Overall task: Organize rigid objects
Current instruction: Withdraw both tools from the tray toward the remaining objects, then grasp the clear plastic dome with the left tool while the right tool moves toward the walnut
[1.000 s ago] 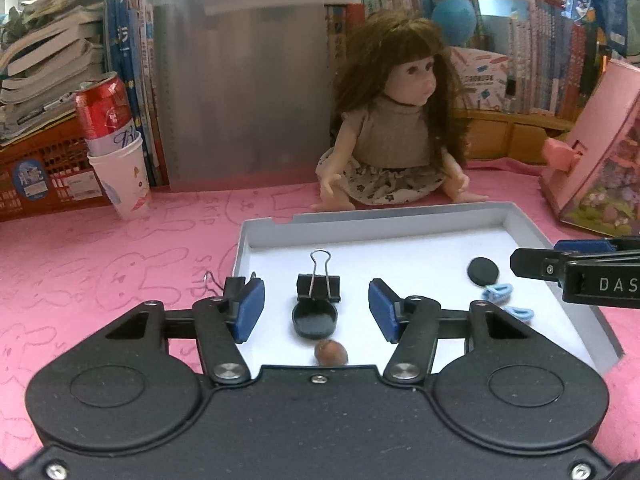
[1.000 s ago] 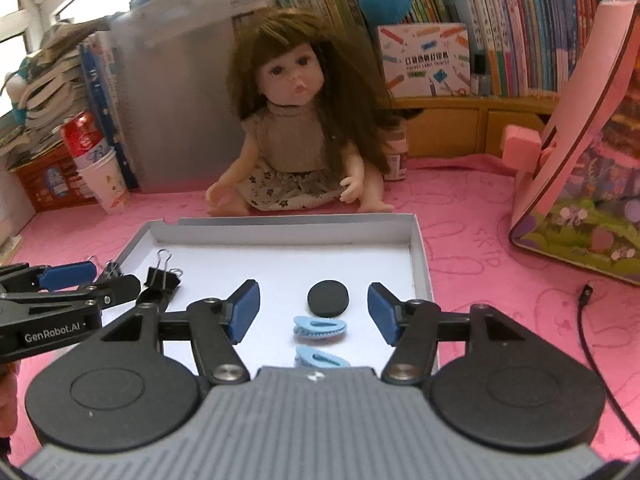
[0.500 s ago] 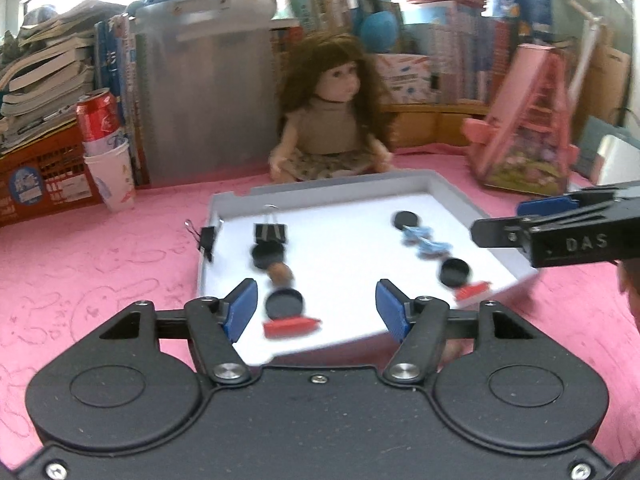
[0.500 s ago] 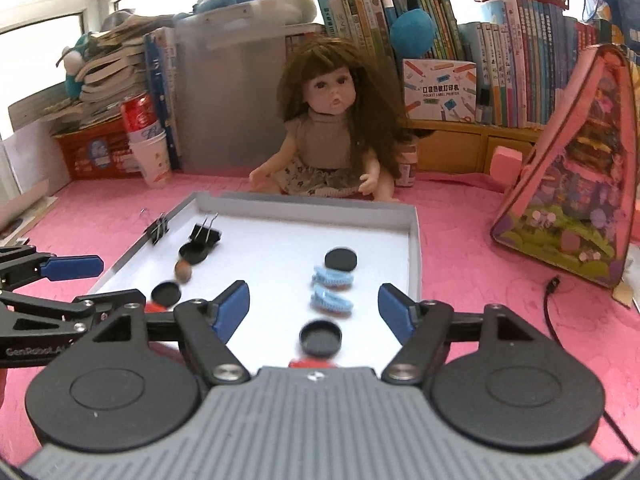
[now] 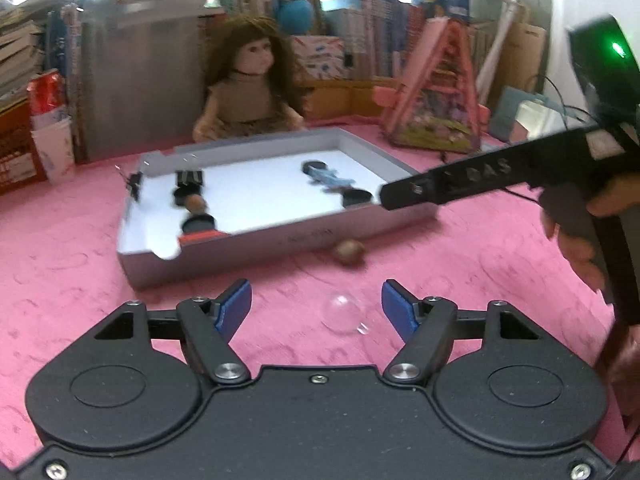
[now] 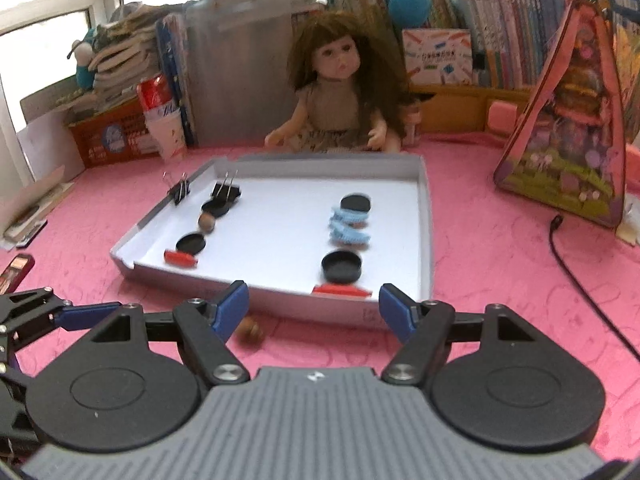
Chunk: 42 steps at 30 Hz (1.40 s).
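**Both grippers spread, nothing held, tray ahead**

Left gripper (image 5: pixel 316 306) jaws apart, just been opening, nothing between but bare pink tablecloth (image 5: pixel 80 264). Right gripper (image 6: pixel 314 306) jaws apart, empty, widened slightly earlier. Grey tray (image 6: pixel 426 240) holds 2 binder clips (image 6: pixel 226 192) at far-left corner, blue clips (image 6: pixel 348 226), black caps (image 6: pixel 342 266), red pieces. 1 nut (image 6: pixel 250 332) lies on cloth just outside tray's near edge.

Both wrist cameras look forward and downward over their own fingers, near the table, sharing the tray (image 5: pixel 280 240) (image 6: pixel 426 216) and doll (image 5: pixel 248 96) (image 6: pixel 336 96).
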Available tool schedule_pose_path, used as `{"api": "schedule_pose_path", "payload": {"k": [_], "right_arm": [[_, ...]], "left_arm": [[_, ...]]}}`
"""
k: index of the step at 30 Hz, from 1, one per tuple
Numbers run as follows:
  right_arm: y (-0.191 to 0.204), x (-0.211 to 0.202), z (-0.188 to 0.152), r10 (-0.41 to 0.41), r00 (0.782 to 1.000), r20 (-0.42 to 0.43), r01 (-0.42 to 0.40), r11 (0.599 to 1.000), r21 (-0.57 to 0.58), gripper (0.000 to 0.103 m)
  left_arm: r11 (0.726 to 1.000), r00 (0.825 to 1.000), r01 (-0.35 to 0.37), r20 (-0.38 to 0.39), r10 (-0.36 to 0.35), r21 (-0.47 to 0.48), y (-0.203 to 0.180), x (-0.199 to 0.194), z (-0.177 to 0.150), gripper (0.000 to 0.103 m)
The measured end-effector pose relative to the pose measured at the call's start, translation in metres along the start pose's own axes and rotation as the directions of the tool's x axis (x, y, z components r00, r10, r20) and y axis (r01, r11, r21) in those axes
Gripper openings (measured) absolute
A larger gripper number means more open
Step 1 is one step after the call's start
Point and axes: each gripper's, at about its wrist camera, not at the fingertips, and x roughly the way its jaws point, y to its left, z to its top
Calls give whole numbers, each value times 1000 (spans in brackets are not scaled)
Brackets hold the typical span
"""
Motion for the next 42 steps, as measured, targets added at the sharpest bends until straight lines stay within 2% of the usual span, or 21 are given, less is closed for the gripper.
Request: {"api": "schedule_pose_path", "payload": {"k": [5,9,13,15,17,21,32,42], "right_arm": [[3,6,-5,1,999,-32,0,1000,7,82],[4,9,-7,6,999,-46,-5,1000,15,82],[2,10,-8,9,999,-50,-7,1000,23,82],[0,9,-8,8,999,-49,-6,1000,30,82],[-1,7,-8,6,999,-48,-5,999,35,82],[-3,5,-9,3,999,-47,-1,999,40,82],[2,9,-12,13,998,-63,-11,999,35,82],[29,14,-21,79,994,-75,-84,994,-64,82]], "left_arm": [[999,999,45,-18,-44,28,-11,6,-10,70],[998,999,35,-24,-34,53,-19,14,-11,69],[998,999,31,-34,-29,53,-22,21,-10,63],[997,1000,6,-25,-4,71,-25,22,-11,49],[996,1000,-28,-12,29,84,-26,22,-11,25],[999,1000,-12,-12,13,43,-18,20,-10,26],[998,999,-53,1,53,15,-2,12,-12,26],[990,990,-141,-6,141,-17,21,8,-13,26]]}}
